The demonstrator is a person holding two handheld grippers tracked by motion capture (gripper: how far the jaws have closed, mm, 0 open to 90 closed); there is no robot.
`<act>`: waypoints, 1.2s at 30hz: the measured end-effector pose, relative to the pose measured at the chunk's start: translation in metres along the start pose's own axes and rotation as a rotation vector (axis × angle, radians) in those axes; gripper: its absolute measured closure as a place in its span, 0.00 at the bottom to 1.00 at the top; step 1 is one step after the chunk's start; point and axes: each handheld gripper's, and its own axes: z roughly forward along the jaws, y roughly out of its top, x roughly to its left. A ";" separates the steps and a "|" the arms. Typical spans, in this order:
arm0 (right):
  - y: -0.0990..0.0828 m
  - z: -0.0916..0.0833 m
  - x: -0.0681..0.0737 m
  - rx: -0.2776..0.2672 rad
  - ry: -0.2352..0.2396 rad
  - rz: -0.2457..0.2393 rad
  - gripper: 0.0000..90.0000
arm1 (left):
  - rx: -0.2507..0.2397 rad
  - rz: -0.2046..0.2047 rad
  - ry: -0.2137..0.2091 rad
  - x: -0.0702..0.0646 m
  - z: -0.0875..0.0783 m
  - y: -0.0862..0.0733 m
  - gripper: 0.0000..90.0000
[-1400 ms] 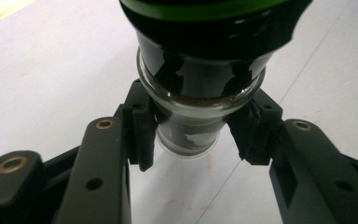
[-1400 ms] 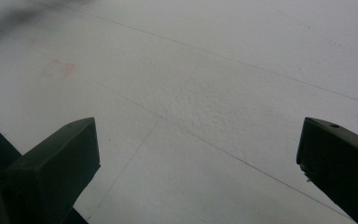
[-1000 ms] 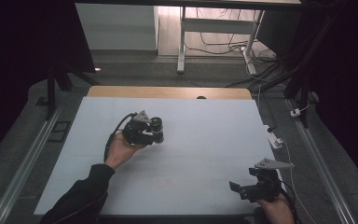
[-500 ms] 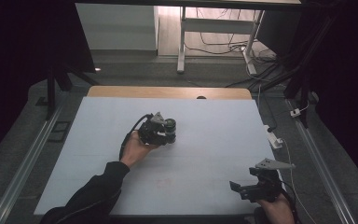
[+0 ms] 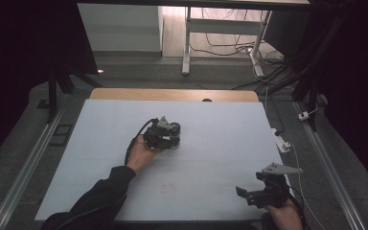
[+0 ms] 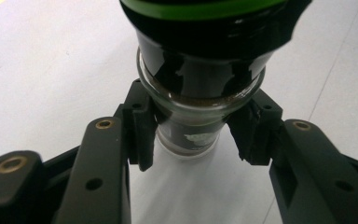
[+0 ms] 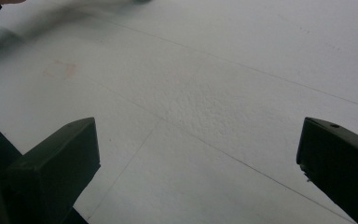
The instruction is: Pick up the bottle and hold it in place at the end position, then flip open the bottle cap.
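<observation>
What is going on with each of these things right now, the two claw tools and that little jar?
Left gripper: shut on the jar, pads pressing its glass neck from both sides.
Right gripper: open, jaws wide apart over bare table.
Jar: closed with a green-edged lid, dark contents inside, held by the neck.
Table: white-topped.

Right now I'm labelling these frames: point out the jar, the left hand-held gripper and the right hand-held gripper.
jar (image 6: 200,100), left gripper view, on its glass neck below the dark cap.
left hand-held gripper (image 5: 168,135), high view, between its fingertips around the jar.
right hand-held gripper (image 5: 243,194), high view, between its open fingertips.
</observation>
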 end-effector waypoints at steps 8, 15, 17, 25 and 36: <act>0.000 0.000 0.001 0.001 0.001 0.000 0.00 | 0.000 0.031 0.003 -0.002 0.005 -0.002 0.60; 0.000 0.000 0.001 0.007 0.001 -0.006 0.00 | -0.015 0.007 -0.016 0.001 0.006 -0.005 0.60; 0.000 0.000 0.001 0.003 0.000 -0.008 0.00 | -0.015 0.006 -0.016 0.001 0.006 -0.005 0.60; 0.001 0.000 0.002 0.005 -0.005 -0.013 0.00 | -0.015 0.005 -0.019 0.002 0.006 -0.005 0.60; 0.004 -0.003 0.005 -0.033 0.021 -0.024 0.00 | -0.012 0.002 -0.017 0.001 0.006 -0.005 0.60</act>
